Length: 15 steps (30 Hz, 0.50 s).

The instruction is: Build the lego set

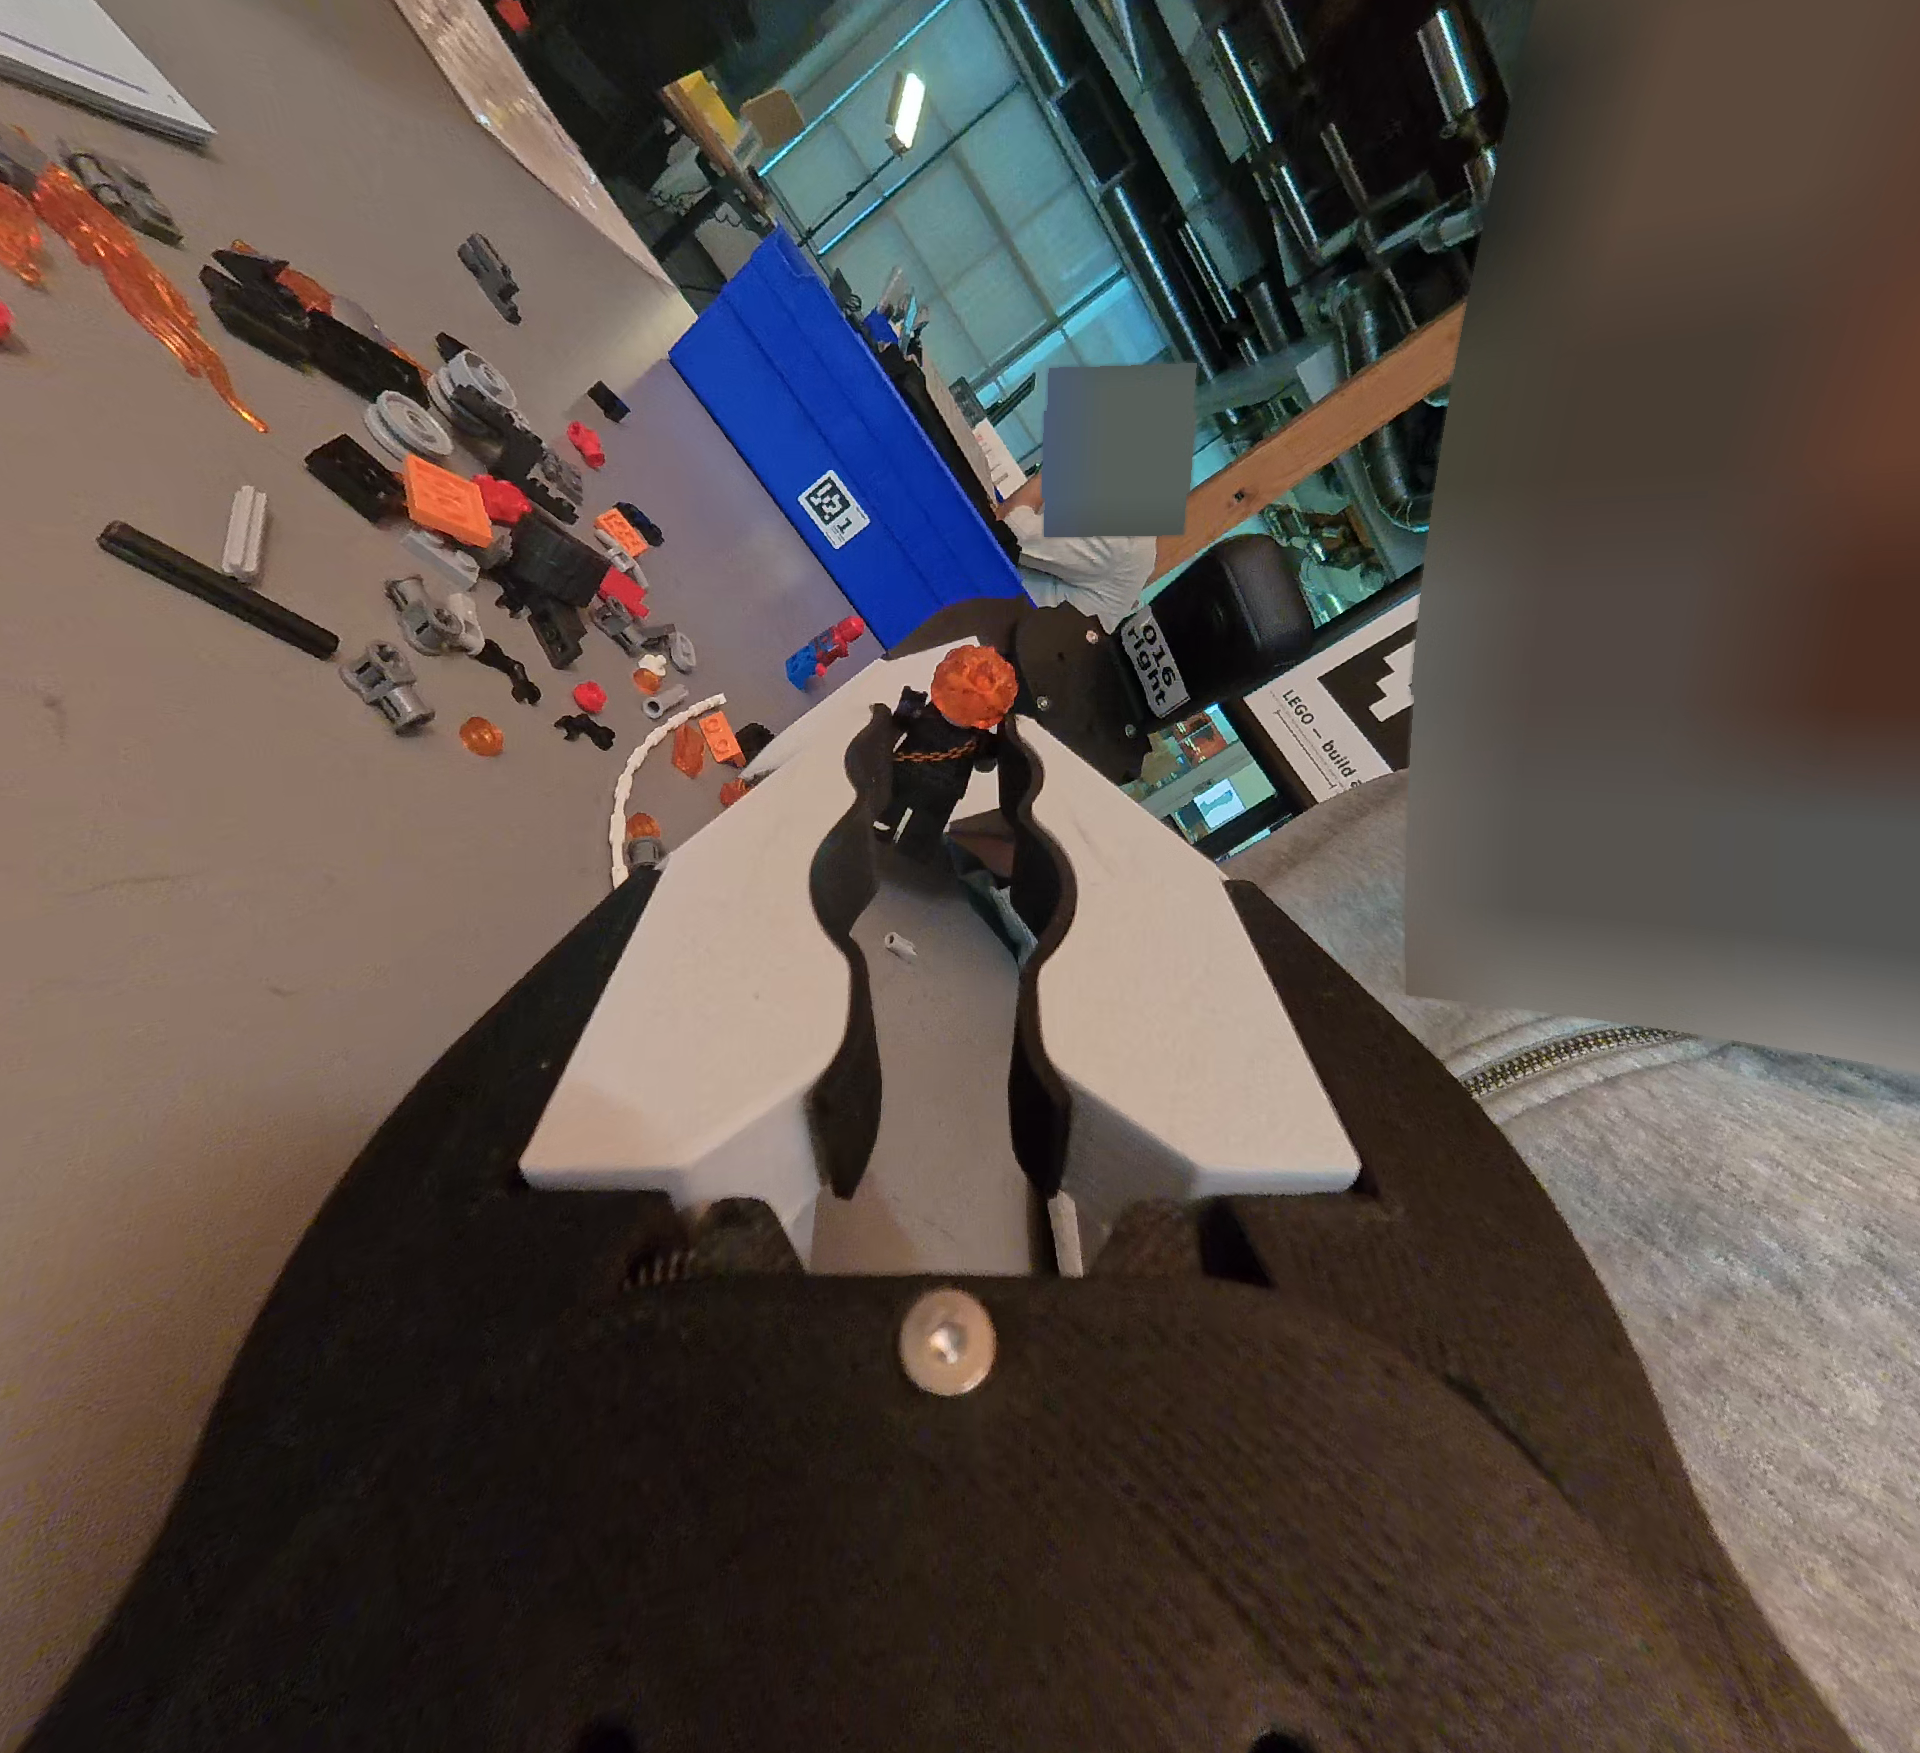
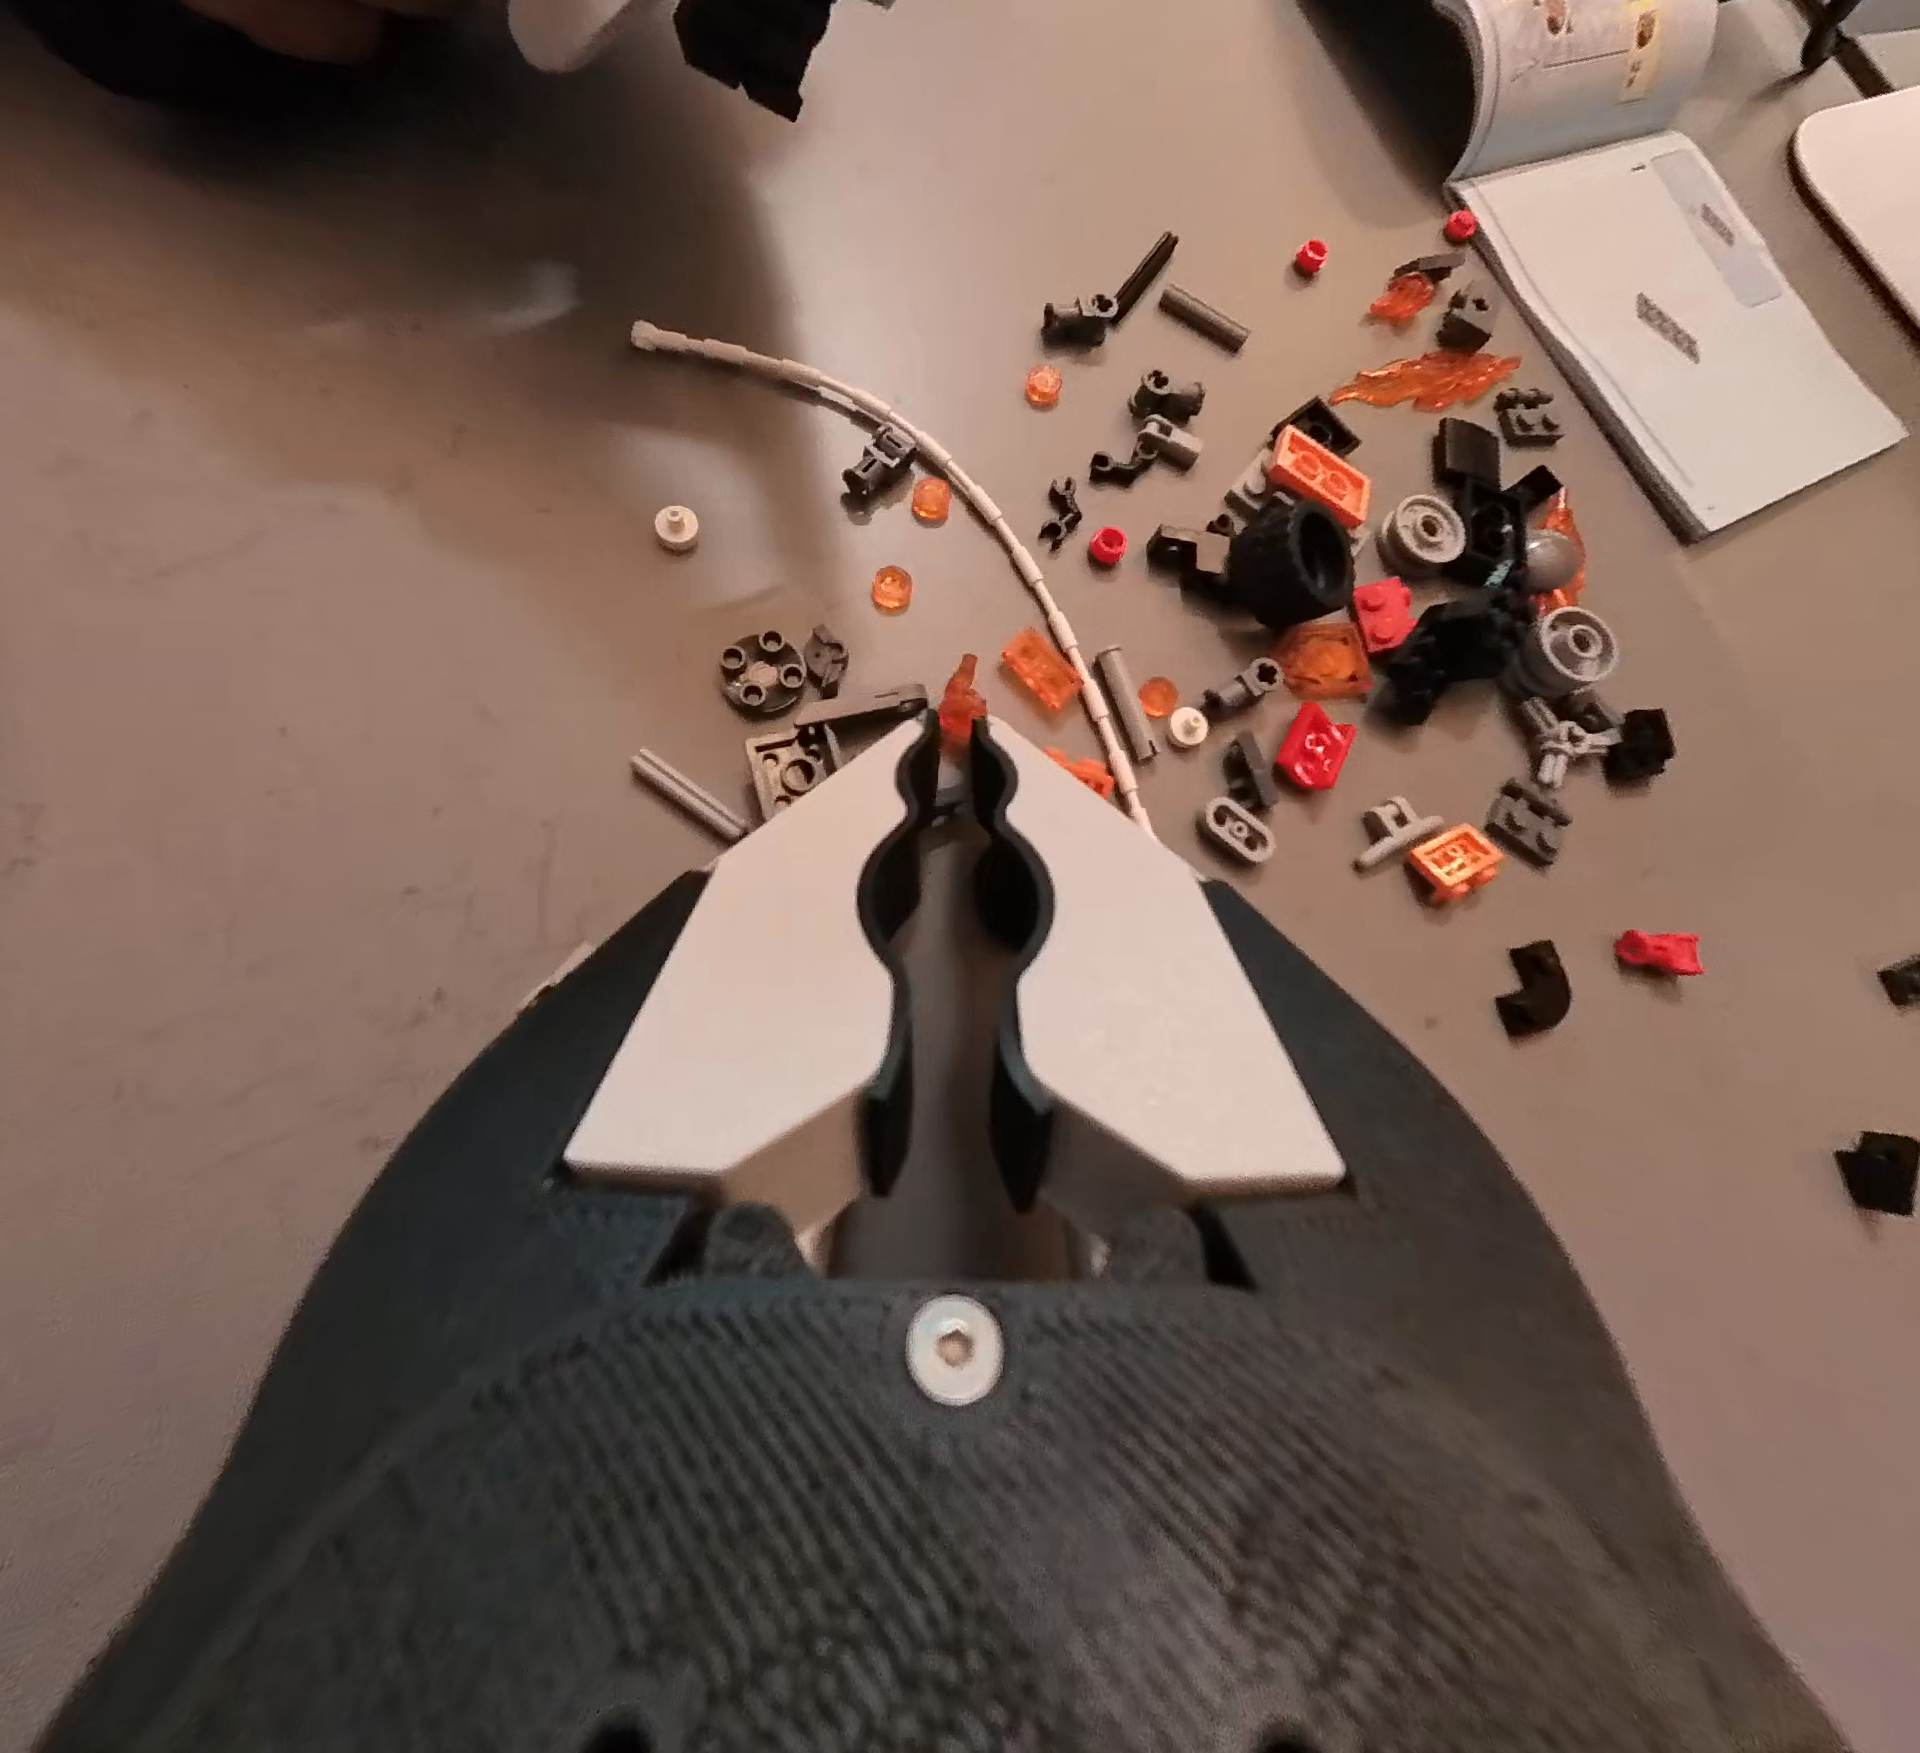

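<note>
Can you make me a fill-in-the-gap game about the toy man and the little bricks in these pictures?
1. The left tongs hold a small black toy figure whose head is see-through and ____ in colour.
2. The right tongs pinch a small clear orange ____-shaped piece.
3. The long thin white bendy tube lies on the grey ____.
4. The open paper instruction booklet lies ____ of the loose bricks in the right wrist view.

Missing words: orange; flame; table; right
</note>
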Each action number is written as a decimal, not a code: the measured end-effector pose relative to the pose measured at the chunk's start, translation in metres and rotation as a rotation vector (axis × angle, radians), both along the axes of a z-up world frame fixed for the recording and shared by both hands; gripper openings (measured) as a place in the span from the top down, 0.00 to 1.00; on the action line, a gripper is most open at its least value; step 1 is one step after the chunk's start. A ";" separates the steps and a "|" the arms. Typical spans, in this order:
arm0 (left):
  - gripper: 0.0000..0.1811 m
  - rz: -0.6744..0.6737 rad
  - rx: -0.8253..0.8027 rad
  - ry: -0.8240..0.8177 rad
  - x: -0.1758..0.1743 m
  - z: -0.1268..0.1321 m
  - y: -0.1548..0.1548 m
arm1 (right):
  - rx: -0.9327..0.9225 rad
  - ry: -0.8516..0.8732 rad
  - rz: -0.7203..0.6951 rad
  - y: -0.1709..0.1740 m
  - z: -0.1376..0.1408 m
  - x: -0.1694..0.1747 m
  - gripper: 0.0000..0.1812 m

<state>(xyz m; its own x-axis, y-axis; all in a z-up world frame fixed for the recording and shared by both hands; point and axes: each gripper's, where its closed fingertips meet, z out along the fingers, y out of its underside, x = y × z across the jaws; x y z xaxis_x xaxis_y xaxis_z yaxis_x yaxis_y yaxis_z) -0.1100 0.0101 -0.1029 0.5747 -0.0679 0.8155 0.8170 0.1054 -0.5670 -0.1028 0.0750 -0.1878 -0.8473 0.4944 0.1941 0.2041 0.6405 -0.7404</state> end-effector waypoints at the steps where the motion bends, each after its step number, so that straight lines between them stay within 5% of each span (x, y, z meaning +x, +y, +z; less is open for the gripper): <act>1: 0.91 0.000 0.000 -0.001 0.000 0.000 0.000 | -0.001 -0.002 -0.002 0.000 0.000 0.000 0.98; 15: 0.91 -0.002 -0.007 0.004 0.001 -0.001 0.001 | -0.138 0.003 -0.022 0.000 0.019 -0.002 0.98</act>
<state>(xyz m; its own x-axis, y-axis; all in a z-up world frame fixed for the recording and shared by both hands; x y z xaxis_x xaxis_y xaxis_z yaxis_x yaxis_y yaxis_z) -0.1093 0.0107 -0.1036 0.5775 -0.0627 0.8140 0.8151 0.0998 -0.5706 -0.1049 0.0751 -0.1685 -0.8356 0.5349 0.1254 0.2149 0.5282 -0.8215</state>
